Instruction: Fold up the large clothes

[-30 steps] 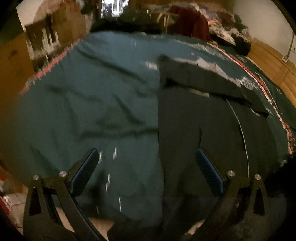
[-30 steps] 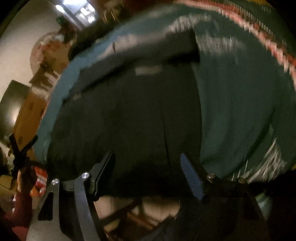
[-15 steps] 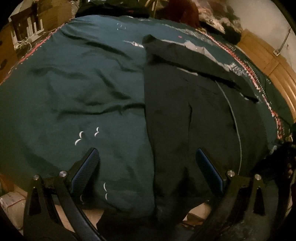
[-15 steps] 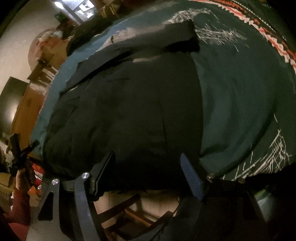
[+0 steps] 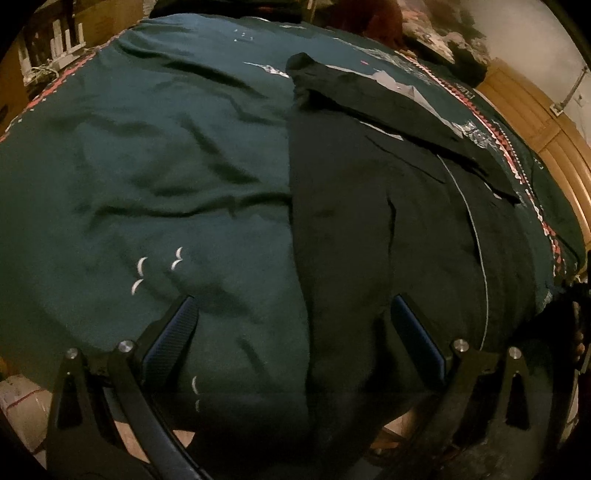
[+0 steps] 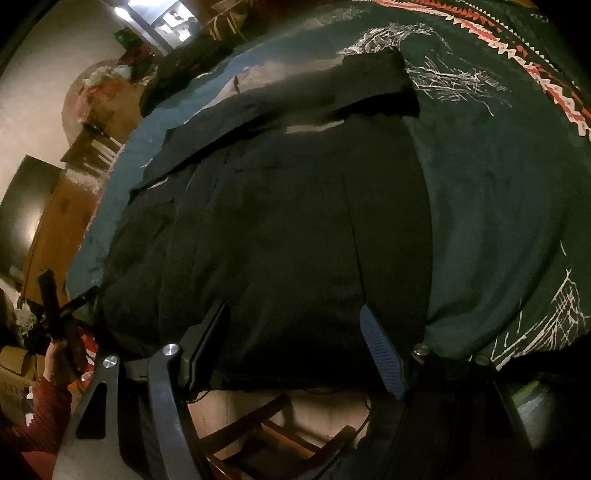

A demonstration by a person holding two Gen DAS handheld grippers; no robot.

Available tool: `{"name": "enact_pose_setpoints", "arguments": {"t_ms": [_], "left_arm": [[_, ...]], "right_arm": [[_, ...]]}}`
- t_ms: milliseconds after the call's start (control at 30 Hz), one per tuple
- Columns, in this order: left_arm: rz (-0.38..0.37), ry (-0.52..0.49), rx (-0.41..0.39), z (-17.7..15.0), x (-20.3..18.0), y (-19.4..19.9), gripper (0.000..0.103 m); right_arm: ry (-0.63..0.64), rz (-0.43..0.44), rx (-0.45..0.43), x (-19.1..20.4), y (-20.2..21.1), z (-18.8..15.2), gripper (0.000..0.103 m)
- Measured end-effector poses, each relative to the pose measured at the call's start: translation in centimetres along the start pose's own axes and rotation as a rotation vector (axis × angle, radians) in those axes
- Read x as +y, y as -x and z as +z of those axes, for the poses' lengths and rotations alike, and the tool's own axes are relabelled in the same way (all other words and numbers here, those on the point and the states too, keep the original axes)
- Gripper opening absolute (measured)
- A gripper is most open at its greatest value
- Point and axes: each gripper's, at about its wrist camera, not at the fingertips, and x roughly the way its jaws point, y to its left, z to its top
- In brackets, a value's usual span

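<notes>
A large black garment [image 5: 388,229] [image 6: 280,236] lies flat on a dark teal blanket [image 5: 155,177] [image 6: 491,192], with one sleeve folded across its top. My left gripper [image 5: 293,328] hovers open above the garment's near left edge, one finger over the blanket, the other over black cloth. My right gripper [image 6: 295,332] stands open over the garment's near hem, nothing pinched between its fingers. In the right wrist view the left gripper [image 6: 55,306] shows at the far left, held by a hand with a red sleeve [image 6: 33,413].
The blanket has a red and white patterned border [image 5: 517,147] [image 6: 517,48]. A wooden chair [image 6: 266,435] stands below the near edge. Wooden furniture [image 5: 546,122] lies to the right, cluttered shelves [image 5: 55,48] at the back left, and more piled clothes [image 5: 369,18] at the far end.
The left wrist view tilted downward, so the garment and blanket sit higher and fuller in frame and the blur cleared. The right gripper shifted slightly; both grippers stayed open.
</notes>
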Motion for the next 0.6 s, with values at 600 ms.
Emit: {"name": "enact_pose_setpoints", "arguments": {"t_ms": [600], "left_arm": [[-0.048,-0.015,0.03,0.2,-0.4,-0.3,0.102]], "right_arm": [[-0.027,0.013,0.067,-3.3,-0.4,-0.1,0.078]]}}
